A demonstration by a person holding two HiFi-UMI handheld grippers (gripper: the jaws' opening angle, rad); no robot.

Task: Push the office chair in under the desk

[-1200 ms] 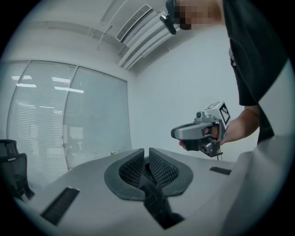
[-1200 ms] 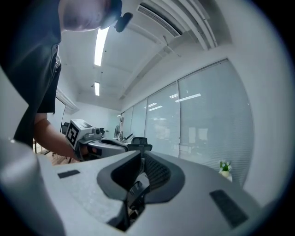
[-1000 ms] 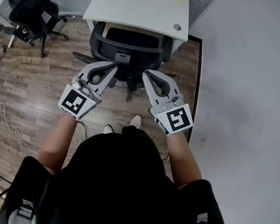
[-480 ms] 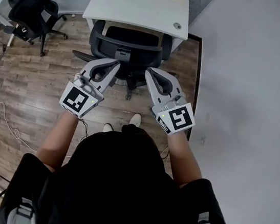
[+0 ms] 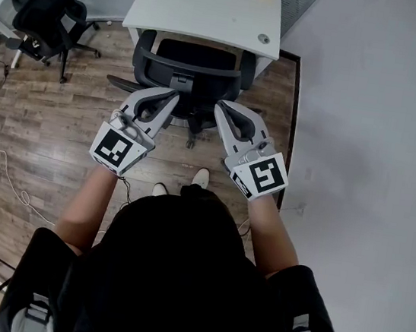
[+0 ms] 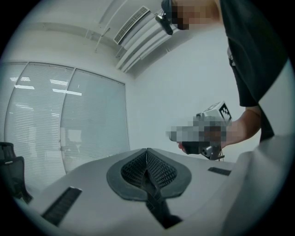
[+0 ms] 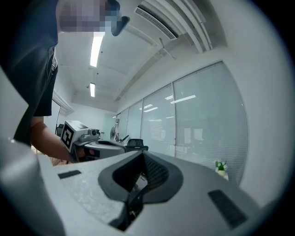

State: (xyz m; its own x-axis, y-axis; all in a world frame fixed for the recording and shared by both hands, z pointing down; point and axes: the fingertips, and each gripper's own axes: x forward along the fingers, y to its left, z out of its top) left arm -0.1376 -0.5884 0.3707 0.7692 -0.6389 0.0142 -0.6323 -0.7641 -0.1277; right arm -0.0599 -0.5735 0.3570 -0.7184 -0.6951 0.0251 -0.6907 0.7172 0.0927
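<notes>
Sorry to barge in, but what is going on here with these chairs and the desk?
A person stands behind a black office chair drawn up to the front edge of a white desk, with tongs in each hand. The left tongs and right tongs are both shut and empty, aimed at the chair's backrest. Whether they touch it cannot be told. A second office chair stands off to the left.

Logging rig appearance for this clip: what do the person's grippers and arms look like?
The left gripper and right gripper are light grey curved shells, each carrying a white cube with black square markers. Dark ribbed pads line the jaws. The person wears a black short-sleeved top, forearms bare.
</notes>
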